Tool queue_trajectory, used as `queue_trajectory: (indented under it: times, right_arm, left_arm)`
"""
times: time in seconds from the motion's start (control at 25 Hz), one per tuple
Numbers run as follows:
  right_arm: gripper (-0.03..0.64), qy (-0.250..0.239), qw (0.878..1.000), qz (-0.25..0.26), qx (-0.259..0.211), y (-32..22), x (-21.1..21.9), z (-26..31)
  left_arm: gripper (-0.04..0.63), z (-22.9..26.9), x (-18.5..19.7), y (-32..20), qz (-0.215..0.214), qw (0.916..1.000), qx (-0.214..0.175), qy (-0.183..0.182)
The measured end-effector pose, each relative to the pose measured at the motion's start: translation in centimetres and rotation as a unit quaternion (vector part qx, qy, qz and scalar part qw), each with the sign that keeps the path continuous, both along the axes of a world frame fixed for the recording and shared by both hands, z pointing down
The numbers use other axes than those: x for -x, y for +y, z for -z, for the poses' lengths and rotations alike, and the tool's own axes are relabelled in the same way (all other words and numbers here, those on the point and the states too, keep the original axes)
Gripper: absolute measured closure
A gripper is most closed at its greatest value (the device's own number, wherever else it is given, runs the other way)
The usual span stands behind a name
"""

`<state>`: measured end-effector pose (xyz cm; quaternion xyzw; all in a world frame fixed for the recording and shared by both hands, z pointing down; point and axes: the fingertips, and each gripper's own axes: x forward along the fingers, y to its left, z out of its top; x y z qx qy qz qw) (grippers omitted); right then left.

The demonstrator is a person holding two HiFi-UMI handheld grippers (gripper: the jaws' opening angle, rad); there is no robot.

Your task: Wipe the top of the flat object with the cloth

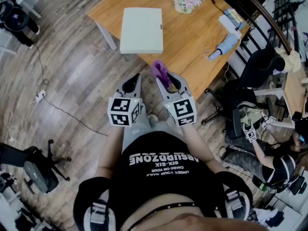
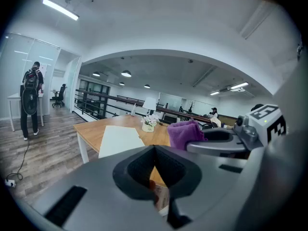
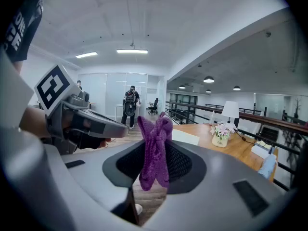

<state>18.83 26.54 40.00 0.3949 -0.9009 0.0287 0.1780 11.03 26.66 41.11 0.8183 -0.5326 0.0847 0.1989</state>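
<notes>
The flat object is a pale rectangular board (image 1: 142,30) lying on a wooden table (image 1: 192,37) ahead of me; it also shows in the left gripper view (image 2: 120,138) and the right gripper view (image 3: 185,136). My right gripper (image 1: 167,82) (image 3: 154,153) is shut on a purple cloth (image 1: 161,72) (image 3: 155,150), which sticks up bunched between the jaws. The cloth (image 2: 185,133) also shows beside the left gripper. My left gripper (image 1: 133,82) (image 2: 155,150) is shut with nothing in it. Both grippers are held side by side, short of the table's near corner and above the wooden floor.
On the table stand a flower pot (image 1: 188,0), a folded blue umbrella (image 1: 224,46) and a white box (image 1: 230,20). Office chairs (image 1: 240,100) and a seated person (image 1: 274,162) are to the right. A person with a backpack (image 2: 30,97) stands far off. A cable (image 1: 57,107) runs over the floor.
</notes>
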Motion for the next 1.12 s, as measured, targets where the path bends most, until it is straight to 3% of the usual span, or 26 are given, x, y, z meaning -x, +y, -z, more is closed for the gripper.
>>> queue_trajectory:
  times: [0.28, 0.56, 0.88, 1.12]
  right_arm:
    - [0.491, 0.030, 0.999, -0.010, -0.002, -2.9, 0.1, -0.9]
    - [0.491, 0.101, 0.995, -0.011, 0.013, -8.3, 0.1, -4.0]
    - [0.489, 0.266, 0.963, 0.037, 0.024, -13.3, 0.4, -9.3]
    - [0.489, 0.323, 0.944, 0.055, 0.044, -16.4, 0.7, -12.2]
  left_arm:
    - [0.580, -1.0, 1.8, -3.5, 0.011, 0.9998, 0.013, -0.008]
    - [0.580, -3.0, 3.3, -9.1, -0.001, 0.9992, 0.036, -0.016]
    - [0.580, -6.8, 5.8, -14.5, -0.015, 0.9956, 0.085, -0.037]
    - [0.580, -9.6, 7.0, -17.6, -0.029, 0.9913, 0.120, -0.044]
